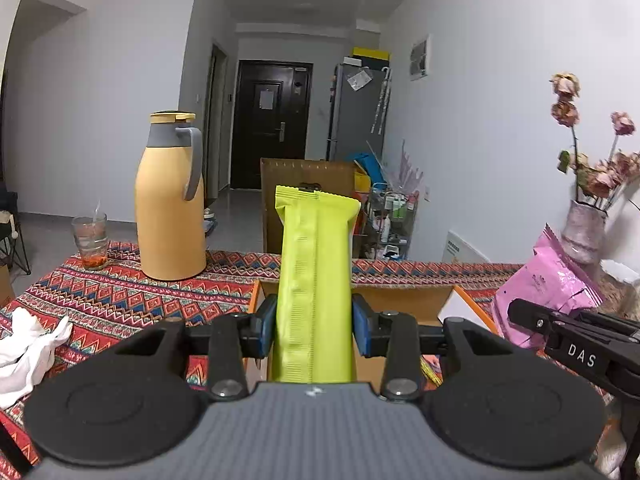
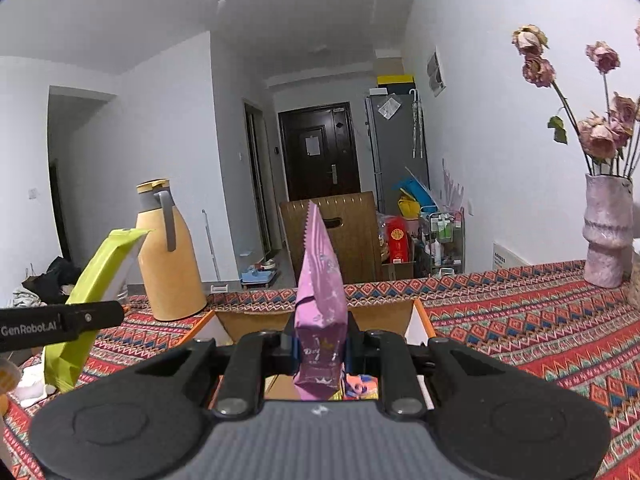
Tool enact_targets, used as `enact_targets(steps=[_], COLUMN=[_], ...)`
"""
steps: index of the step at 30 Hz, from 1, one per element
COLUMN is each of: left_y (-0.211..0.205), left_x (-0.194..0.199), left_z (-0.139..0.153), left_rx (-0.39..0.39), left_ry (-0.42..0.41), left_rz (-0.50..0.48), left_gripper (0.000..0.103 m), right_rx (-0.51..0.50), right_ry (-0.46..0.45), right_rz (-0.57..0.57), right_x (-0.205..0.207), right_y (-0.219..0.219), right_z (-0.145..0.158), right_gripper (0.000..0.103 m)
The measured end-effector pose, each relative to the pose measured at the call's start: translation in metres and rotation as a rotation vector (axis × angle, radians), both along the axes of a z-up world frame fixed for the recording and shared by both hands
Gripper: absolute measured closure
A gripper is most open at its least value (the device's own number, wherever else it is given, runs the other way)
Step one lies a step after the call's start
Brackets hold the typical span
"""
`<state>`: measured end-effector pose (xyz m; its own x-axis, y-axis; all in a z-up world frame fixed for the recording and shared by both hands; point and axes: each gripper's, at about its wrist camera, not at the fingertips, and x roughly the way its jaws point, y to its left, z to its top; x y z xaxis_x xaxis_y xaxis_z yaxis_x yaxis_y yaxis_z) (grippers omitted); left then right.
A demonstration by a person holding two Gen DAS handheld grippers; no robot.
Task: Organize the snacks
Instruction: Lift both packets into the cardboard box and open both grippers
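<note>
My left gripper [image 1: 314, 326] is shut on a lime-green snack packet [image 1: 316, 272] that stands upright between the blue pads, above an open cardboard box [image 1: 400, 300]. My right gripper [image 2: 320, 346] is shut on a pink snack packet [image 2: 320, 292], held upright over the same box [image 2: 240, 320]. The pink packet also shows at the right of the left wrist view [image 1: 548, 280], and the green packet at the left of the right wrist view [image 2: 96, 284]. Colourful snacks lie inside the box [image 2: 360, 386].
A yellow thermos jug [image 1: 170, 200] and a glass [image 1: 91, 242] stand at the far left on the patterned tablecloth [image 1: 120, 292]. A white crumpled cloth [image 1: 28, 348] lies at left. A vase of dried roses [image 2: 606, 232] stands at right. A wooden chair [image 2: 332, 236] is behind the table.
</note>
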<state>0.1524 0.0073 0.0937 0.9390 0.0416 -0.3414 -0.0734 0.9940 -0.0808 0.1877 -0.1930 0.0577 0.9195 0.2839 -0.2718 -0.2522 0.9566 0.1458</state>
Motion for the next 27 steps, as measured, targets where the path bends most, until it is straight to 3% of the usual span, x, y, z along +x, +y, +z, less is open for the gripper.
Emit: enact_targets(steps=[10, 16, 27], left_y=[0.016, 0.027, 0.021], left_x=[0.053, 0.076, 0.096], left_z=[-0.011, -0.037, -0.066], left_rx=[-0.027, -0.047, -0.029], left_ry=[0.011, 0.048, 0.136], left_rz=[0.049, 0.072, 0.029], left_gripper=[0.065, 0.065, 0.065], right_rx=[-0.008, 0.006, -0.028], right_ry=[0.019, 0.044, 0.173], right_rz=[-0.008, -0.018, -0.04], right_x=[0.057, 0.083, 0.113], right_y=[0.02, 0.025, 0.031], right_z=[-0.001, -0.02, -0.057], right_gripper=[0.084, 0.084, 0.084])
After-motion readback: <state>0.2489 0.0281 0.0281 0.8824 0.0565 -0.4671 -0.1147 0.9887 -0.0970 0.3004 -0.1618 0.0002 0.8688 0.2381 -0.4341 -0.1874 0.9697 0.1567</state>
